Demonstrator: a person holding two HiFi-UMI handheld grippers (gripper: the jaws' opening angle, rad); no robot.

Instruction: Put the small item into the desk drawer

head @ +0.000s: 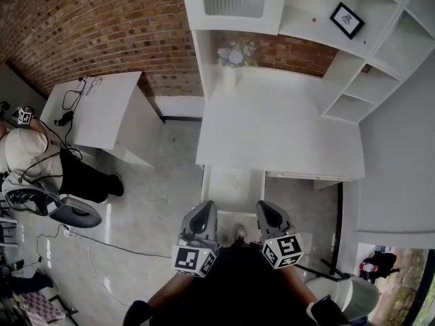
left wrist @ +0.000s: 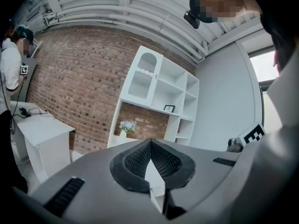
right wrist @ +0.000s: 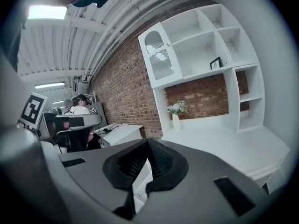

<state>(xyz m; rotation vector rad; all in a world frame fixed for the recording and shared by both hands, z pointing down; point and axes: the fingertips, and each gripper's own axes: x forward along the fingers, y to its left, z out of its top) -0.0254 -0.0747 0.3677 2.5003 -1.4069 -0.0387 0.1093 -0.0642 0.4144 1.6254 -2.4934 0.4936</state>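
The white desk [head: 279, 124] with its shelf unit lies ahead of me in the head view. A white box-like part [head: 234, 185] juts out under its front edge; I cannot tell whether it is the drawer. No small loose item shows on the desktop. My left gripper [head: 206, 207] and right gripper [head: 267, 206] are held side by side close to my body, short of the desk. In the left gripper view the left gripper [left wrist: 151, 142] has its jaws shut with nothing between them. The right gripper [right wrist: 148, 140] is likewise shut and empty.
A vase of flowers [head: 234, 54] stands at the desk's back and a small framed picture [head: 346, 20] on a shelf. To the left are a second white table [head: 95, 107] with cables, a seated person [head: 30, 156] and an office chair [head: 71, 214].
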